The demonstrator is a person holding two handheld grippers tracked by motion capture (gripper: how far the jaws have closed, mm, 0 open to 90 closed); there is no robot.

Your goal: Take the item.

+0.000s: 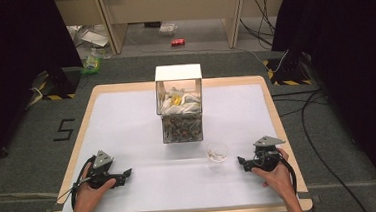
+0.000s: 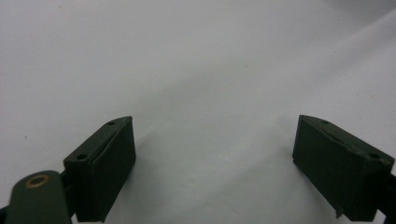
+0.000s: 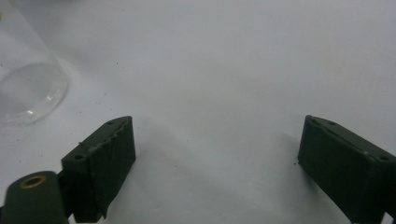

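A clear plastic cup [image 1: 217, 152] stands on the white table top [image 1: 142, 129], with something small and pale inside it. My right gripper [image 1: 241, 160] rests on the table just right of the cup, open, nothing between its jaws. In the right gripper view the open gripper [image 3: 215, 163] faces bare table, and the cup's base [image 3: 28, 95] sits apart at the upper left. My left gripper [image 1: 126, 172] lies near the table's front left, held by a hand, open and empty. The left gripper view has the jaws of that gripper [image 2: 212, 163] wide apart over bare table.
A clear box [image 1: 180, 104] with a white lid stands mid-table, holding crumpled white material, a yellow bit and a layer of small mixed pieces. Beyond the table lie a red can [image 1: 177, 42], a green bottle [image 1: 92, 62] and cables on the floor.
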